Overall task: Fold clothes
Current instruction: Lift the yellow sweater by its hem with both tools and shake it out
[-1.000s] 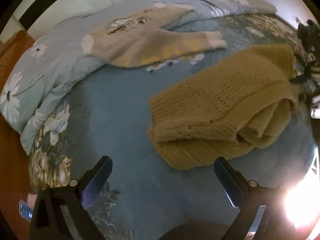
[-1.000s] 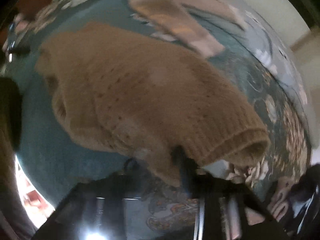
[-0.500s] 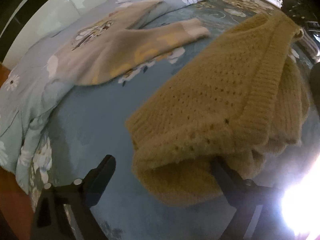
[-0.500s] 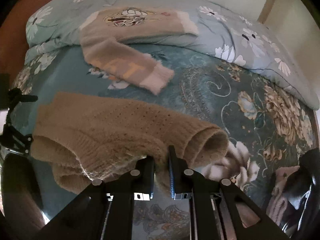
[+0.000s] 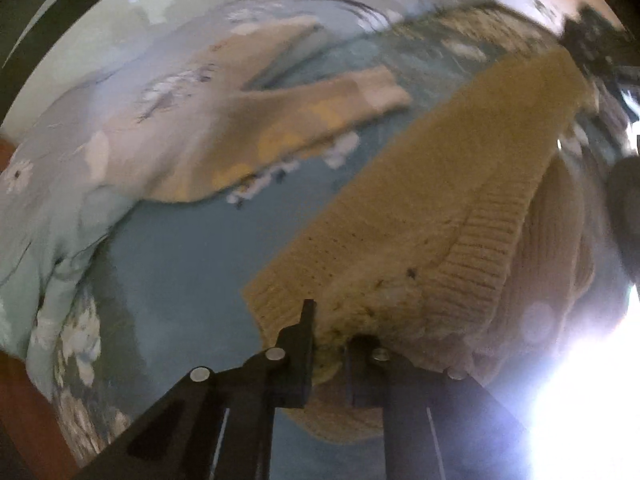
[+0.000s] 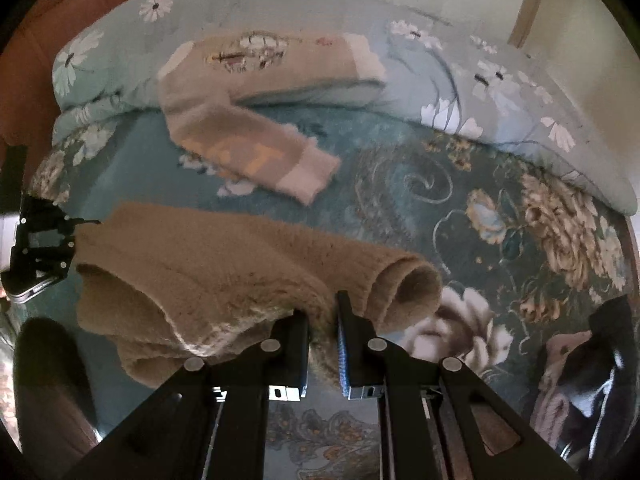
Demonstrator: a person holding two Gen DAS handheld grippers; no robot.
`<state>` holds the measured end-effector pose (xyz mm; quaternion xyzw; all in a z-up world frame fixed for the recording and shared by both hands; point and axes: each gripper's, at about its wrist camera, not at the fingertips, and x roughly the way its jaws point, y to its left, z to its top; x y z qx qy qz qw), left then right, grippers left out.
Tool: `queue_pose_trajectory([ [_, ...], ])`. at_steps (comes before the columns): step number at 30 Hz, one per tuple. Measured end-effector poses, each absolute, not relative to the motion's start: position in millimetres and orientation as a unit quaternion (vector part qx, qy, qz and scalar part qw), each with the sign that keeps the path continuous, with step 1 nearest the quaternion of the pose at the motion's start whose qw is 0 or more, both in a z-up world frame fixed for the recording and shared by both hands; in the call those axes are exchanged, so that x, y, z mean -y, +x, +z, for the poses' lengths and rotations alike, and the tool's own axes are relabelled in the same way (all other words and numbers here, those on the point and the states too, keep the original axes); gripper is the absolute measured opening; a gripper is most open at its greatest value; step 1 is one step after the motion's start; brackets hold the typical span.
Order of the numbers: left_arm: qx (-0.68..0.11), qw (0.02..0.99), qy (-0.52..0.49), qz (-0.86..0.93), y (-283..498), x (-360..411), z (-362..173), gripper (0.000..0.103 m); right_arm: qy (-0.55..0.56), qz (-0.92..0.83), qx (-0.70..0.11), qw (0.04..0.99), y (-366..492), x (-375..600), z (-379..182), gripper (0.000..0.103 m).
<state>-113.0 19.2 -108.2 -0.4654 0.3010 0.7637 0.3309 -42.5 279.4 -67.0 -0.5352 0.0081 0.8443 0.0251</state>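
In the left wrist view, the left tongs [image 5: 326,344] are clamped on the near edge of a mustard-yellow chunky knit sweater [image 5: 432,200]; bunched yarn fills the narrow gap between the two black fingers. The sweater runs from the tongs toward the far right, its ribbed band doubled over a second layer on the right, so it looks already folded at least once. It lies on the blue floral bed cover [image 5: 180,272]. Farther off on the left, a beige fleece sweater with a cartoon print and yellow lettering [image 5: 224,128] lies spread out, one sleeve with a white cuff reaching right, its body resting on a pale blue quilt with white daisies [image 5: 52,208]. This view is blurred.

In the right wrist view, the right tongs [image 6: 323,328] are closed on the near edge of the same knit sweater [image 6: 200,264], fabric pinched between the fingers. To the right of the grip the knit rolls into an open tube; to the left it sags in loose layers. The left tongs [image 6: 86,223] appear at the far left edge of the garment. The beige sweater [image 6: 248,100] lies unfolded beyond it, half on the quilt [image 6: 460,80]. A dark and pink heap of cloth [image 6: 580,376] sits near right.

My judgement: the knit sweater is mid-fold, both corners gripped for another fold or for carrying; the beige sweater remains untouched, so well under half is done.
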Motion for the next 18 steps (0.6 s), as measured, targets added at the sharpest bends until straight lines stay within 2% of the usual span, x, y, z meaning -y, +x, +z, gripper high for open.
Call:
queue_pose_trajectory([
  [5, -0.235, 0.302, -0.437, 0.814, -121, -3, -59, 0.011, -0.492, 0.870, -0.001, 0.028, -42, -279, -26, 0.012],
  [18, -0.155, 0.254, -0.286, 0.911, -99, 16, 110, 0.010, -0.332, 0.943, 0.018, 0.035, -23, -280, 124, 0.010],
])
